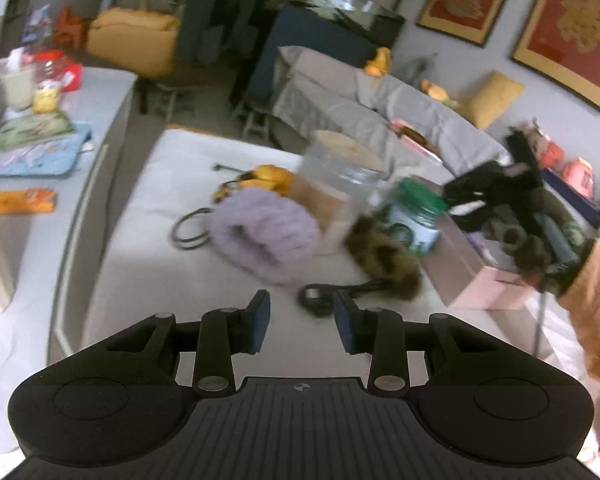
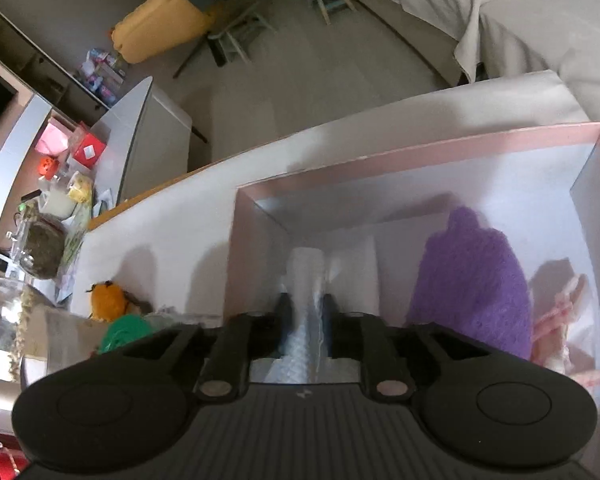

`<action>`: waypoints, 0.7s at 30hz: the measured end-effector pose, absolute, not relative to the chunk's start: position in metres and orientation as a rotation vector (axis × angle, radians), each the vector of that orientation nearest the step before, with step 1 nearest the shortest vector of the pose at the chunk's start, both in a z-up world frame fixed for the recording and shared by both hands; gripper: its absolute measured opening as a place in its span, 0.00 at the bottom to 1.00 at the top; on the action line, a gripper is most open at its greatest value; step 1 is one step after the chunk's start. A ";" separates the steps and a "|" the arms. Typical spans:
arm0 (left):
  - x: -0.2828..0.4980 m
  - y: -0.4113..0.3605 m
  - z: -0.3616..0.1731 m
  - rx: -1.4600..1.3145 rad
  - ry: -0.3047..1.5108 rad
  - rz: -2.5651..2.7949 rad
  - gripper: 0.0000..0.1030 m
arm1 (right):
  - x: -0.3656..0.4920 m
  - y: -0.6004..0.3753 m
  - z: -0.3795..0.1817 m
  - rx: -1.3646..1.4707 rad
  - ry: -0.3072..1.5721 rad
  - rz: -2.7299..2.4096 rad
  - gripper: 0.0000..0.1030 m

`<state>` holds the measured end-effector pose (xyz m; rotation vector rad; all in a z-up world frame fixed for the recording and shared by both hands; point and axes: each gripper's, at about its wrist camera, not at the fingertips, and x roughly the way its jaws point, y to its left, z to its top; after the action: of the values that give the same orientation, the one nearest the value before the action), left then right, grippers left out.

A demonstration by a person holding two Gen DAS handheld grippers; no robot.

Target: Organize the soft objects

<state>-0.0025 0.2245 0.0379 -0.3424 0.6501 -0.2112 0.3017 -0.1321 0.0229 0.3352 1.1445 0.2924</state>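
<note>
The white tabletop carries everything, its far edge facing a grey sofa. The largest thing on it is a pink box, open at the top, standing toward the right edge of the tabletop. Inside the box, against its right half, lies a purple knitted piece, and in the box's right corner a pink and white soft thing lies beside it, too blurred to name. In the left half of the box the right tongs are clamped on a white rolled cloth, which stands out past the fingertips toward the box floor; whether it touches the floor cannot be told. Near the middle of the tabletop, left of the box, lies a lavender fluffy roll, with a black cable looped at its left side. Behind the roll rest a yellow plush toy and a clear jar. A green-lidded jar stands just beside the box, and a brown furry thing lies in front of it, near the box's near corner. The left tongs hover over the near edge of the tabletop, spread apart and holding nothing.
</note>
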 end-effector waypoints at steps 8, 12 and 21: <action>0.006 0.261 0.032 -0.497 0.631 -0.089 0.37 | 0.204 -0.131 0.101 0.010 0.791 0.268 0.67; 0.020 0.267 0.032 -0.659 0.663 -0.118 0.37 | 0.144 -0.124 0.112 -0.094 0.633 0.306 0.72; 0.066 0.259 0.024 -0.723 0.690 -0.057 0.37 | 0.062 -0.084 0.082 -0.282 0.584 0.483 0.72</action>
<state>0.0659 0.2586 0.0240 -0.7227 0.6899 -0.0567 0.0621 -0.0835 0.0818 -0.2817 0.5844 0.4830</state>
